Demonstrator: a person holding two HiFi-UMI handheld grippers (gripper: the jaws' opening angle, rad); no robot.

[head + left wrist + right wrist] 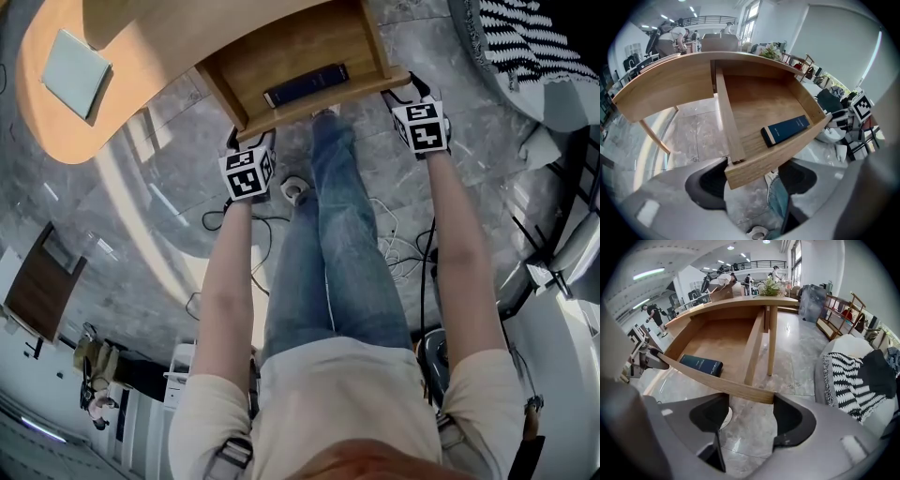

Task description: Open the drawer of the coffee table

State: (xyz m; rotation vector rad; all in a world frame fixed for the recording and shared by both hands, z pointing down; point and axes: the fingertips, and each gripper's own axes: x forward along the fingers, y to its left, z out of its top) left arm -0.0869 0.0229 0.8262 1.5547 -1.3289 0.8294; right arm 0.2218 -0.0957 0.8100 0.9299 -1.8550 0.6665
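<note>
Drawer (281,56) hangs open from bench (56,131), book (306,84) inside. Stiff wood, probably light, slides straight. Best hold: front panel ends. Left gripper (754,180) and right gripper (750,413): jaws spread, straddling the left and right front corners.

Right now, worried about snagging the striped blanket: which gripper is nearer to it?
Right. The right gripper is at the open drawer's front corner on the striped blanket's side; the left gripper is at the far corner.

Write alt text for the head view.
Seen from above, a wooden drawer stands pulled out of a coffee table, a dark blue book inside. The left hand-held gripper and right hand-held gripper sit at its front corners, above the person's jeans.
</note>
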